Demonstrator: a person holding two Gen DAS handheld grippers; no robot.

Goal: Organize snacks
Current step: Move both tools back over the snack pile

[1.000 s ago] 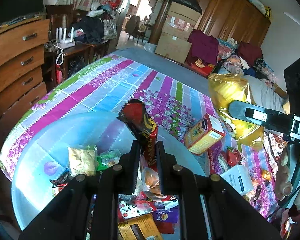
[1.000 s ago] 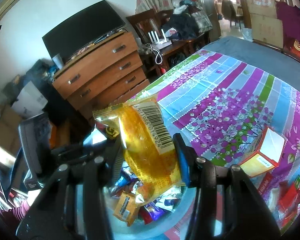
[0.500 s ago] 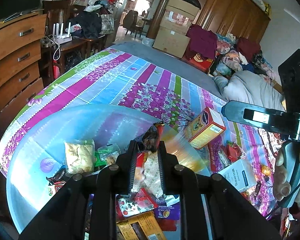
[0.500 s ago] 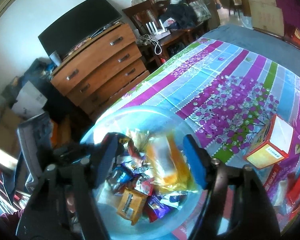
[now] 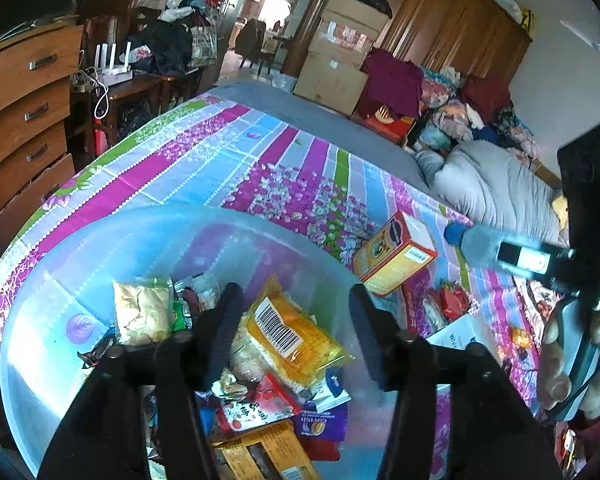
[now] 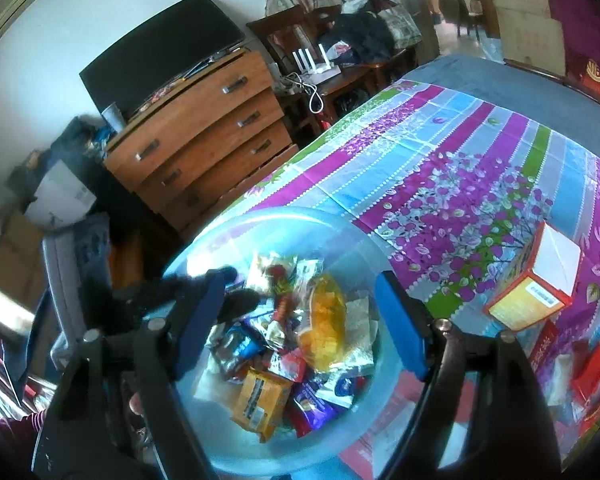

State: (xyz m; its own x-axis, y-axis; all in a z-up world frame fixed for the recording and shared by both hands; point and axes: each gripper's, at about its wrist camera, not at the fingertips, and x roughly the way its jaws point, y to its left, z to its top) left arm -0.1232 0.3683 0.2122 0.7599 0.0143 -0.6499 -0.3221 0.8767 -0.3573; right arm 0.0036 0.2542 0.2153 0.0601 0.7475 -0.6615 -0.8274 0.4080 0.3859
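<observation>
Both grippers hang over the clear tub (image 5: 100, 240) of snacks. The left gripper (image 5: 296, 320) and right gripper (image 6: 300, 320) have just been opening, jaws apart and empty. The yellow barcoded bag (image 5: 288, 336) lies inside; its lettering is unreadable. An orange box (image 5: 396, 256) stands just right.

Pale blue translucent bowl (image 5: 100, 240) on striped floral cloth, heaped with snack packets. Yellow packet (image 5: 288, 332), barcode up, lies tilted atop heap. Pale crisp bag (image 5: 142, 312) at far-left side of heap. Orange box (image 5: 396, 256) lies on its side just right of bowl; red packets (image 5: 452, 304) beyond.
</observation>
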